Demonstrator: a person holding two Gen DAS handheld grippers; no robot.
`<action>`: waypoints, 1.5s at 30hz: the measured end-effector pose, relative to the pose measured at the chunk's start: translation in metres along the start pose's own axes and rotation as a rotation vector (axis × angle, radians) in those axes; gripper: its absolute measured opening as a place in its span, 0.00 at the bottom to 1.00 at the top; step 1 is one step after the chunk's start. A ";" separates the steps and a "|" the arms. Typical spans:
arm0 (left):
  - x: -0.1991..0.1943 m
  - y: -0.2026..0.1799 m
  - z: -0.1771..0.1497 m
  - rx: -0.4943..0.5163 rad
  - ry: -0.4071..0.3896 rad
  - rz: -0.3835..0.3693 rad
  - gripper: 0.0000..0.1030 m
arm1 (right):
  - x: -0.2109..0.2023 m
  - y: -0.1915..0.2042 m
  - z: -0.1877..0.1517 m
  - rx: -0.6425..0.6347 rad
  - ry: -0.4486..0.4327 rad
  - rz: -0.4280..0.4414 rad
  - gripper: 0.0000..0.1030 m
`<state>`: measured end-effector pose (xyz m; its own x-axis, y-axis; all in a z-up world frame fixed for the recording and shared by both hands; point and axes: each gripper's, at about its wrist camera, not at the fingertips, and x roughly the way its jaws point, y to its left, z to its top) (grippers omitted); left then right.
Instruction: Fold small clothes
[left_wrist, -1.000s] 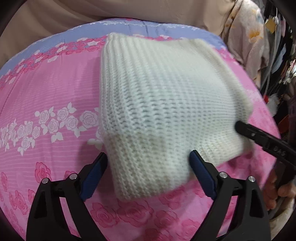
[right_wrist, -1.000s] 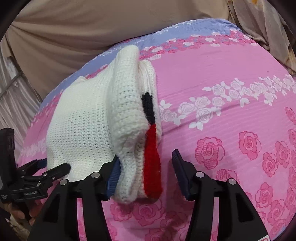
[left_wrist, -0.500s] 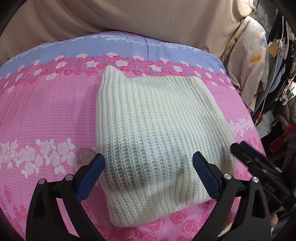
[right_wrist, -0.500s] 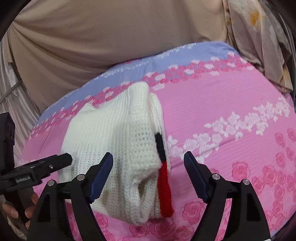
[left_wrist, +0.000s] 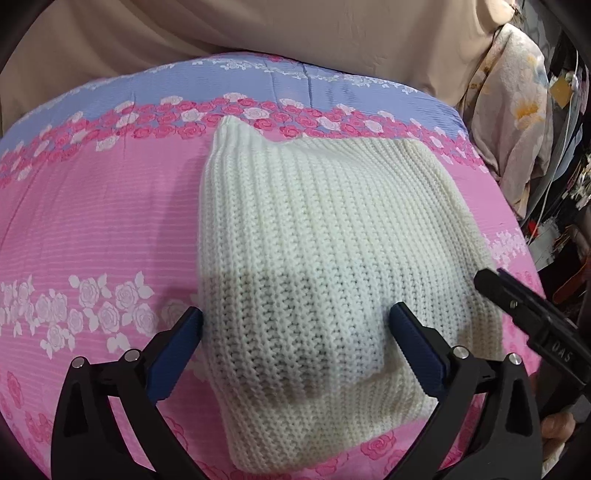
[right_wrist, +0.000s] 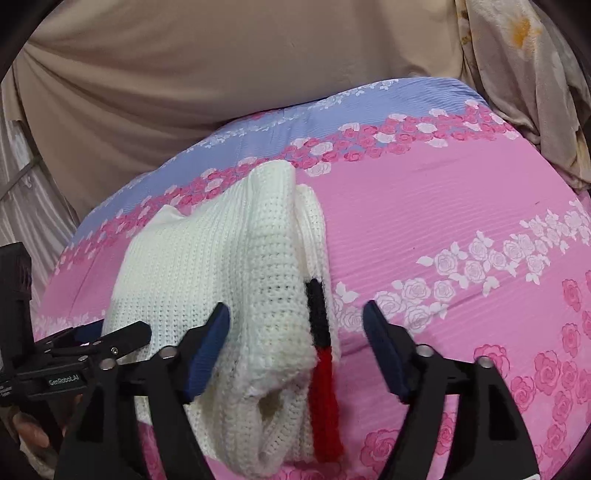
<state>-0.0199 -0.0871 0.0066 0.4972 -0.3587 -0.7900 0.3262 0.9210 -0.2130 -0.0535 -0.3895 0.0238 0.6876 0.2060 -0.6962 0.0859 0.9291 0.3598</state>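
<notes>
Basically fold's done — white knit (left_wrist: 317, 258) lies bundled on the pink sheet (left_wrist: 92, 221), left gripper (left_wrist: 295, 339) and right gripper (right_wrist: 295, 332) both spread, gripping nothing — next: tidy or next garment.

Folded cream knitted sweater (left_wrist: 325, 266): lies on the pink rose-printed bedsheet (left_wrist: 92, 229), toward the middle of the bed.
Red and black knitted trim (right_wrist: 321, 354): runs along the sweater's right edge, in the right wrist view.
Left hand-held gripper (left_wrist: 295, 347): fingers spread wide over the sweater's near left part, one either side of it.
Right hand-held gripper (right_wrist: 295, 339): fingers spread wide, straddling the sweater's near right edge and the trim.
Beige cloth backdrop (right_wrist: 184, 74): behind the bed's far edge.
Floral draped fabric (left_wrist: 517, 110): right of the bed, at its far corner.
</notes>
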 end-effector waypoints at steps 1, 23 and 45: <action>0.000 0.001 -0.001 -0.005 0.004 -0.009 0.95 | 0.007 -0.002 -0.003 0.003 0.034 -0.001 0.81; -0.002 0.011 0.023 0.013 -0.010 -0.261 0.48 | 0.023 0.015 0.009 0.048 0.051 0.218 0.42; -0.316 0.024 0.095 0.361 -0.864 -0.353 0.49 | -0.218 0.204 0.115 -0.332 -0.783 0.341 0.42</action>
<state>-0.0929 0.0335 0.3056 0.6918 -0.7221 0.0043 0.7212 0.6906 -0.0544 -0.1031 -0.2806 0.3201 0.9405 0.3305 0.0786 -0.3396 0.9217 0.1876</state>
